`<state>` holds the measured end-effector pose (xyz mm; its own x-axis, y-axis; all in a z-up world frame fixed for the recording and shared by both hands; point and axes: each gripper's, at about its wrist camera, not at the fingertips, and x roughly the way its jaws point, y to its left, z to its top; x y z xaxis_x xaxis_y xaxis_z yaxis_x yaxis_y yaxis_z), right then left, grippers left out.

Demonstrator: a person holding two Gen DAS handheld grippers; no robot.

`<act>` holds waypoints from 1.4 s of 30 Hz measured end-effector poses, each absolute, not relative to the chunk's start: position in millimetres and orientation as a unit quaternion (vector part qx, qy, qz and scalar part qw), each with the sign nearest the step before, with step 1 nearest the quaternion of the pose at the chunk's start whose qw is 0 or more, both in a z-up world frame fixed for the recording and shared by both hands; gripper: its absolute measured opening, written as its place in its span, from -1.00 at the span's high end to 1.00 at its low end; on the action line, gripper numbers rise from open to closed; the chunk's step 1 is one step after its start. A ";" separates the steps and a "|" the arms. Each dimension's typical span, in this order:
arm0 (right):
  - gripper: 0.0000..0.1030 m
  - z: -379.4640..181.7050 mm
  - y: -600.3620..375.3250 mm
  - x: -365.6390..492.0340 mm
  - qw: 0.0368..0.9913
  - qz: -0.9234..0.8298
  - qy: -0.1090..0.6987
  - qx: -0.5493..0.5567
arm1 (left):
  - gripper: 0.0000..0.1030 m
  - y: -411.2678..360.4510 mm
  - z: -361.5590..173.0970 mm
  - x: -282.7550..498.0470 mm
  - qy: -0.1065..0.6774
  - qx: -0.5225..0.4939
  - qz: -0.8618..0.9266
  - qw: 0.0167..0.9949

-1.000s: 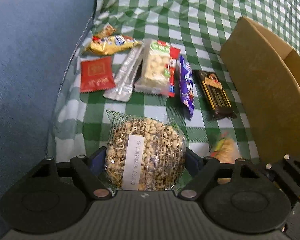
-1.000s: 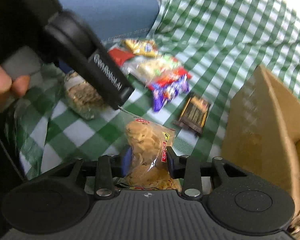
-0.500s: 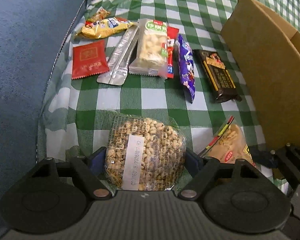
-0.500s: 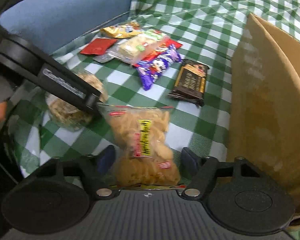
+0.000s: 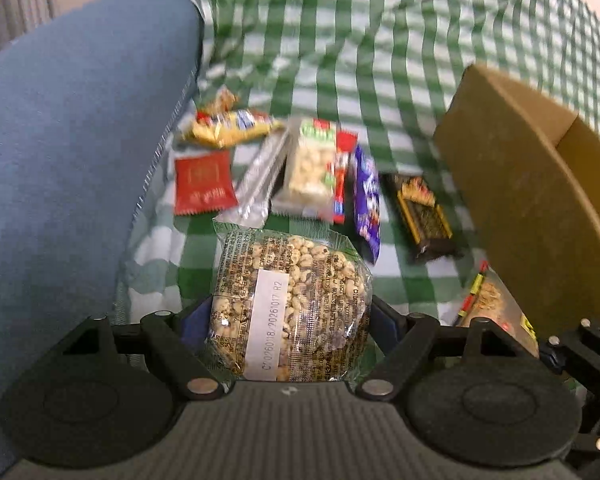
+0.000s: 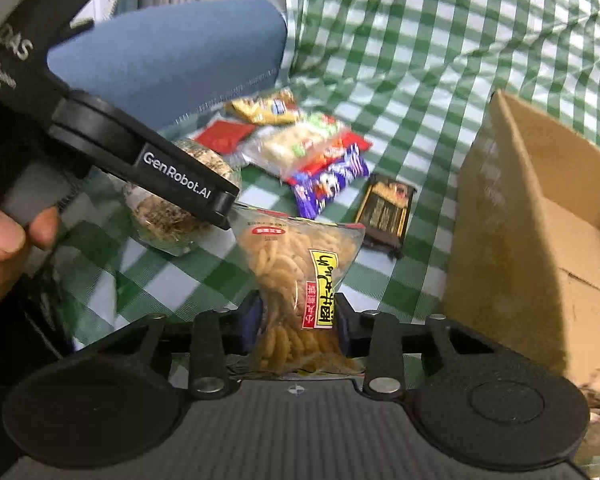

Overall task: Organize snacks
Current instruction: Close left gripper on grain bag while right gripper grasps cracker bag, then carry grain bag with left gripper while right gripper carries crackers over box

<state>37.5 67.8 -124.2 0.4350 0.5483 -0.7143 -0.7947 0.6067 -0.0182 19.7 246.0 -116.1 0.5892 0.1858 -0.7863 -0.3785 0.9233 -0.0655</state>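
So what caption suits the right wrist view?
Jaws closing on a bag of fried twists beside an open cardboard box.

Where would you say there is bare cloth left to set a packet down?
The checked cloth lies bare beyond the snack row, between the blue cushion and the cardboard box. It is crowded from the red sachet across to the dark bar, with little gap before the box.

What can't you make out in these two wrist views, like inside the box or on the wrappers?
- Cardboard box interior: left wrist view, hidden by its near wall; right wrist view shows only part.
- Wrappers in the far snack row: both views, print blurred.
- Twisted cracker bag bottom: right wrist view, hidden behind the right gripper, closing on it.
- Puffed grain bag underside: left wrist view, hidden by the left gripper.
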 end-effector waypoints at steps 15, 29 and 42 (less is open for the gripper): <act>0.25 -47.9 -10.6 14.9 0.837 0.480 0.236 -0.114 | -0.63 221.5 -65.4 -27.2 0.252 -0.107 0.181 0.945; 0.25 16.5 -121.7 107.3 0.902 0.390 0.149 -0.112 | -0.63 176.1 -39.1 -30.6 0.180 -0.020 0.154 0.971; 0.25 -26.0 -141.4 133.8 0.911 0.351 0.196 -0.089 | -0.63 130.7 -28.0 -15.3 0.155 0.042 0.114 0.980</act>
<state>133.8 -141.4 -26.0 0.6770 0.6044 -0.4200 -0.6741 0.7383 -0.0242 -15.3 130.7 -28.0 0.9260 0.2370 -0.2937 -0.2109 0.9704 0.1180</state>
